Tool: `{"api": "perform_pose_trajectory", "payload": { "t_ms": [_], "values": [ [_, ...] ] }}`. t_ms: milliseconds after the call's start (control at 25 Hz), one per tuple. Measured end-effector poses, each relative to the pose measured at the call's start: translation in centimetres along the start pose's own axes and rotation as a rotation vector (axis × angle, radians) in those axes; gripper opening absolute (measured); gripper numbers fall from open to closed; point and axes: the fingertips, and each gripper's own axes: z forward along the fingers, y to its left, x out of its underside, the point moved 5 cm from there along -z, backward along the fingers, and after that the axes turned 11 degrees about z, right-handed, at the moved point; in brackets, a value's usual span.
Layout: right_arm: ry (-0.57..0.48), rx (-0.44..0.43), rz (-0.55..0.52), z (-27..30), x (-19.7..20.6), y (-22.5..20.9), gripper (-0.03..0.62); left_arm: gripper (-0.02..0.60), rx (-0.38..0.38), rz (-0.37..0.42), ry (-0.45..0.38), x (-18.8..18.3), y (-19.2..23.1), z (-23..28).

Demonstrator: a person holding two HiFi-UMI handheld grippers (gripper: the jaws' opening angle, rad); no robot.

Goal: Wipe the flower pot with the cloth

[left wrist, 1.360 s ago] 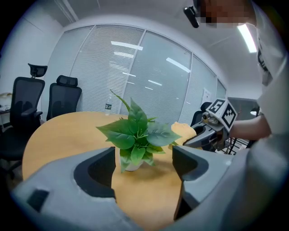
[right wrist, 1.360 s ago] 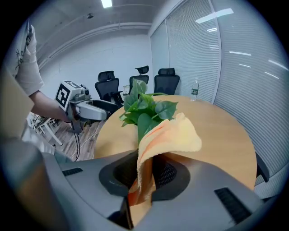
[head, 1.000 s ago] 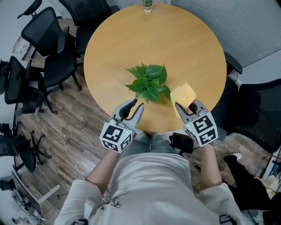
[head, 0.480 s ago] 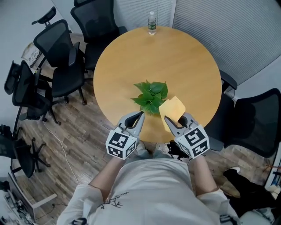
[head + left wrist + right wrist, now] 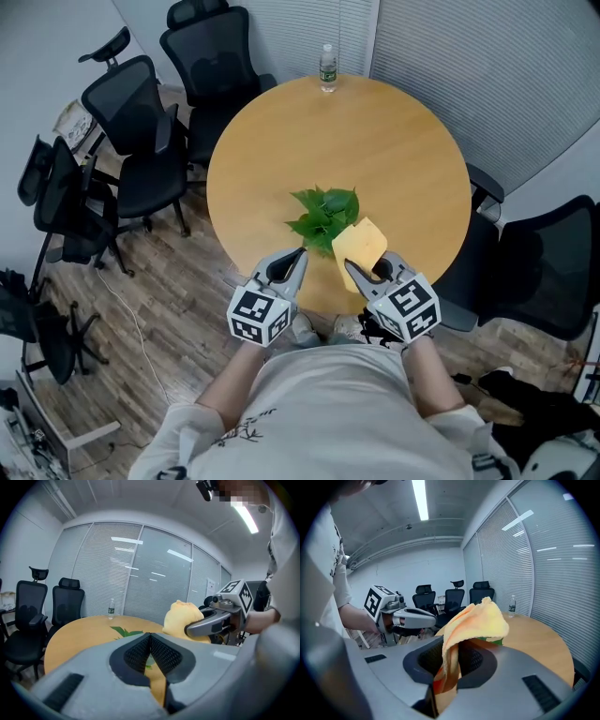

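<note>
Round wooden desk [image 5: 375, 141], seen from above. Plant [image 5: 323, 214] sits toward the near half of the desk, slightly left of centre. Its leaves spread over the flower pot, so the pot itself is hidden in the head view.

Left tool [image 5: 299, 253]: jaws closed together, nothing between them. It is held over the near edge of the desk, just near-left of the plant and not touching the leaves.

Right tool [image 5: 361, 270]: clamped on the yellow cloth [image 5: 360, 246]. The cloth stands up out of the jaws and flops over at the top. From above, its far corner overlaps the plant's near-right leaves; whether it touches them I cannot tell.

The two tools are side by side, apart, both pointing toward the far side.

Surroundings: a water bottle [image 5: 327, 67] stands upright at the far edge of the desk, well apart from the plant. Black office chairs [image 5: 141, 131] crowd the left and far-left sides. Another dark chair [image 5: 548, 272] is at the right, with window blinds [image 5: 487, 75] behind it. The floor [image 5: 150, 309] is wood plank.
</note>
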Motion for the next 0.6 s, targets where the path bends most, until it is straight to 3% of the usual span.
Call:
{"api": "perform_pose_trajectory", "payload": {
  "t_ms": [600],
  "values": [
    [-0.006, -0.02, -0.006, 0.05, -0.66, -0.3, 0.056, 0.011, 0.014, 0.03, 0.003, -0.93, 0.01, 0.4]
  ]
}}
